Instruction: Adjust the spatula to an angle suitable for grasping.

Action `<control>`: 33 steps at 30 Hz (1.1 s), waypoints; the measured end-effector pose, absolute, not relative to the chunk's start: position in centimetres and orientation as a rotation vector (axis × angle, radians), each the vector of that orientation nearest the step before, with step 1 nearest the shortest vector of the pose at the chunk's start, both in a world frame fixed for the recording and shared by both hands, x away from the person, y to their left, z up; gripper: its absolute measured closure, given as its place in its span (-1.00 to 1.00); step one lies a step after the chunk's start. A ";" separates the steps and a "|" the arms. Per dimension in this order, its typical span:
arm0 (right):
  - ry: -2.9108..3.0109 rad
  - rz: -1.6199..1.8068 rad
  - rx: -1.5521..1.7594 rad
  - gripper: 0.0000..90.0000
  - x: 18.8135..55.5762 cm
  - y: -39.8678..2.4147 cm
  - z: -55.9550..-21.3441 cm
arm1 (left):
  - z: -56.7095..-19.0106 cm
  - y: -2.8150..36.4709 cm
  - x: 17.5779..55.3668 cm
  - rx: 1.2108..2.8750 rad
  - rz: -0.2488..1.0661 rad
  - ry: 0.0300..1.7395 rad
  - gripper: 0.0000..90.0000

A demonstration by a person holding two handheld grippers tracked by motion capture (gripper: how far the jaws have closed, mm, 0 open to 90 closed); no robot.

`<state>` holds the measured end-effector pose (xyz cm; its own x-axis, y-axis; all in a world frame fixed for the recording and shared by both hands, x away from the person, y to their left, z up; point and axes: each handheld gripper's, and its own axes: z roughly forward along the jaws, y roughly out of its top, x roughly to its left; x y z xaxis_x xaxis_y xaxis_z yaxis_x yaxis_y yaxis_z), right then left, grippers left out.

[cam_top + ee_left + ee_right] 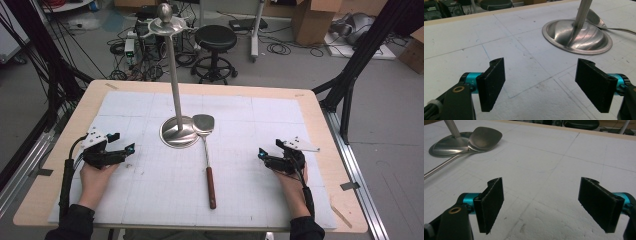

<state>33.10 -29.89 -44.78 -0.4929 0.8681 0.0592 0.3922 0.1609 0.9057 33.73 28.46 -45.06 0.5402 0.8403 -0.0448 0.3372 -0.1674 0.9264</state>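
Both grippers (131,148) (261,152) gape empty, flanking spatula (207,155) beside stand (178,131).

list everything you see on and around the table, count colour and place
steel stand with domed round base and tall pole: 1, silver, centre of the mat
metal spatula with reddish-brown wooden handle: 1, lying flat, blade against the stand's base, handle toward the person
white gridded mat: 1, covering the tabletop
light wooden table: 1
round black stool: 1, on the floor beyond the table
cardboard boxes: brown, far right floor
left gripper: black, open, left on the mat
right gripper: black, open, right on the mat
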 end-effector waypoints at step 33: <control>2.053 1.500 0.872 0.37 30.8 -23.8 -41.9 | -45.1 28.4 33.7 1.753 0.611 0.980 -0.45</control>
<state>30.85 -23.79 -41.91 -0.6987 0.7154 0.0088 0.2259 0.2089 0.9515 33.72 28.39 -45.06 0.5448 0.8378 -0.0370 0.3349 -0.1768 0.9255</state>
